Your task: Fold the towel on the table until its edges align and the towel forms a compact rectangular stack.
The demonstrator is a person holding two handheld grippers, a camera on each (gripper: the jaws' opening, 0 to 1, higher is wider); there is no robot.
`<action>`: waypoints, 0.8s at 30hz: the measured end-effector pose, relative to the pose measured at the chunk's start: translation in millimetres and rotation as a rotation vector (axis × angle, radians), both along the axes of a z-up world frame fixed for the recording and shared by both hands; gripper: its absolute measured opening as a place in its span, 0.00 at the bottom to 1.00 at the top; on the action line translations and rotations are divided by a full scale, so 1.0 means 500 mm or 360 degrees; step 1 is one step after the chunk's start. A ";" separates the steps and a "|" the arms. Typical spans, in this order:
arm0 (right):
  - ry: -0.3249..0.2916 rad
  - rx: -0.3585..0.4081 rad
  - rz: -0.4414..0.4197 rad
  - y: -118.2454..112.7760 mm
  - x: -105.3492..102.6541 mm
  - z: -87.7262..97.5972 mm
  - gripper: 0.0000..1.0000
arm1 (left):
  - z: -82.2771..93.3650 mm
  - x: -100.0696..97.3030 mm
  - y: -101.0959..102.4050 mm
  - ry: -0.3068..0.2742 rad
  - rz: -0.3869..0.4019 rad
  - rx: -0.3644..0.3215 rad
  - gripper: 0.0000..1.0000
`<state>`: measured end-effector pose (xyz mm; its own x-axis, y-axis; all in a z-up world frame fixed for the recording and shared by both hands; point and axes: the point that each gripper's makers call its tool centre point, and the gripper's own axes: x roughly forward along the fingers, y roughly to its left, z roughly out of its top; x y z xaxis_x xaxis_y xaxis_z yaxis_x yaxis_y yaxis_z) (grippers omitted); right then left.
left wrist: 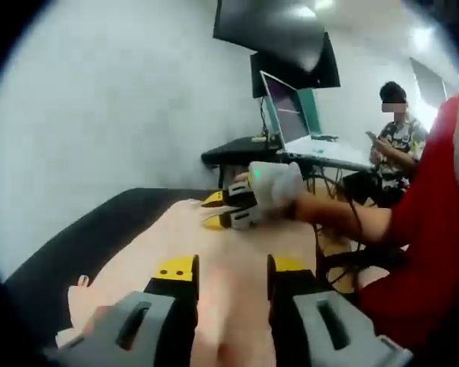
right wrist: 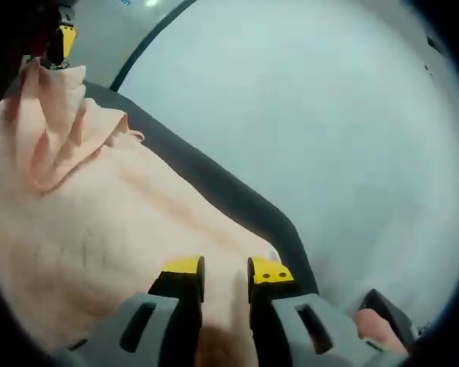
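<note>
A peach towel (left wrist: 214,245) lies spread on the black table (left wrist: 92,237). My left gripper (left wrist: 233,267) is at the towel's near end, jaws shut on a bunch of cloth that rises between them. In the right gripper view that end of the towel (right wrist: 99,199) is lifted into folds up to the left gripper (right wrist: 61,38) at the top left. My right gripper (right wrist: 227,269) is shut on the towel's edge close to the table's rim (right wrist: 245,202). From the left gripper view, the right gripper (left wrist: 214,212) sits low at the towel's far end, held by a gloved hand.
Behind the table stands a dark desk (left wrist: 237,149) with an open laptop (left wrist: 294,115) and a monitor (left wrist: 291,46) above. A person (left wrist: 398,138) sits at the far right. A red sleeve (left wrist: 428,229) fills the right side. A pale wall (right wrist: 329,115) backs the table.
</note>
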<state>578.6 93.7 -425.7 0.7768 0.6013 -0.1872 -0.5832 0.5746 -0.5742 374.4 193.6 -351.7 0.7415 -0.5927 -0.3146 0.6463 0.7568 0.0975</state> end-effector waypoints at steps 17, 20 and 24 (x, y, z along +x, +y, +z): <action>-0.0002 -0.0006 -0.0029 -0.007 0.010 -0.005 0.20 | -0.084 0.011 0.056 0.0219 0.0007 0.0429 0.26; 0.0000 -0.0005 -0.0040 -0.011 0.013 -0.006 0.19 | -0.111 0.055 0.007 0.0233 -0.0067 0.0542 0.26; -0.0009 -0.0020 -0.0029 -0.010 0.009 -0.004 0.19 | -0.127 0.096 -0.045 0.0266 -0.0203 0.0539 0.26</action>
